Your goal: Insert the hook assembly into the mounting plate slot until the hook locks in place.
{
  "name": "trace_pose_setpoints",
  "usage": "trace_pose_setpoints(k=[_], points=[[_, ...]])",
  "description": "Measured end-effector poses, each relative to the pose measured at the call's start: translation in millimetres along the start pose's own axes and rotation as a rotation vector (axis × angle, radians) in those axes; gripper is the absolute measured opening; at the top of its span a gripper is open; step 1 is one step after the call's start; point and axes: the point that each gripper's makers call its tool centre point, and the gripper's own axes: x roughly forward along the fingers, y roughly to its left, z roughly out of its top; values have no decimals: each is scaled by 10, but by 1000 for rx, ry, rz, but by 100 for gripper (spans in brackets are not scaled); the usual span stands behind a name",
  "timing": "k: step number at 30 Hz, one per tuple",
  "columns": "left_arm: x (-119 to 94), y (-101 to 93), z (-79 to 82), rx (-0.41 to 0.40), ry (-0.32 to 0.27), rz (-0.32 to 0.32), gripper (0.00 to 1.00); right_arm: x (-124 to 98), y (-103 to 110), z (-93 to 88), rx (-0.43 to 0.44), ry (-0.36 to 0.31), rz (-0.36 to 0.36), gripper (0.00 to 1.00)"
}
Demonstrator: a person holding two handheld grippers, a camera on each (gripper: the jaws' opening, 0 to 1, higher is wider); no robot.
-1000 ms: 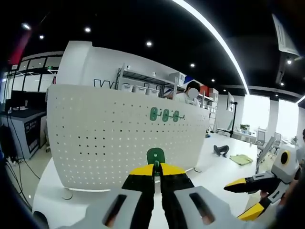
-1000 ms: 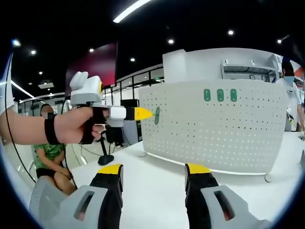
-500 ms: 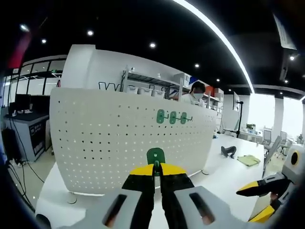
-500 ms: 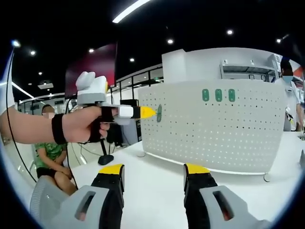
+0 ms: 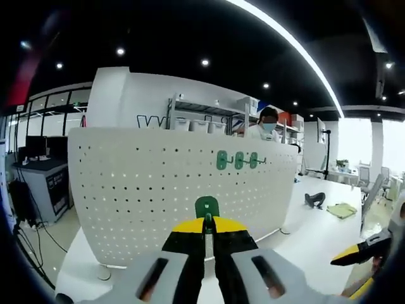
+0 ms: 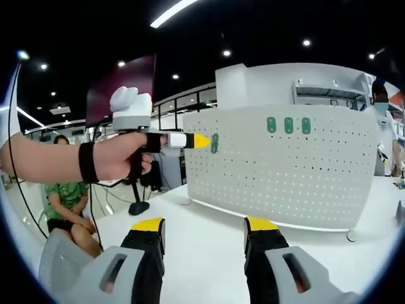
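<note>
- The left gripper point(image 5: 207, 229) has its yellow-tipped jaws pinched tight on a small green hook point(image 5: 207, 206), which stands up just past the tips.
- Seen from the right gripper view, that same left gripper point(image 6: 201, 141) is held out level by a hand point(image 6: 123, 155), and the green hook point(image 6: 214, 142) sits close in front of the left part of the white pegboard point(image 6: 285, 171); I cannot tell whether it touches yet.
- The right gripper point(image 6: 204, 229) hangs low over the white table point(image 6: 202, 253) with its jaws wide apart and nothing between them.
- Three more green hooks point(image 6: 288, 125) are already seated in a row high on the board.
- To my eye the hook is light, stiff moulded plastic, smooth enough to twist in the jaws if pushed off-axis.
- The grip on its lower edge looks right, since it leaves the back tabs free to enter a hole.
- The board stands on small feet point(image 5: 102, 274) and may shift under a hard push, so a firm, square press is what I would expect to lock it.
</note>
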Motion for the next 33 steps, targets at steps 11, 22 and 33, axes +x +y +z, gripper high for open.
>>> trace_pose_setpoints(k=[11, 22, 33], points=[[150, -40, 89, 68, -11, 12, 3, -43, -42, 60, 5, -26, -10, 51], [258, -58, 158, 100, -14, 12, 3, -71, -77, 88, 17, -47, -15, 50], [401, -64, 245, 131, -32, 23, 3, -91, -91, 29, 33, -39, -20, 50]])
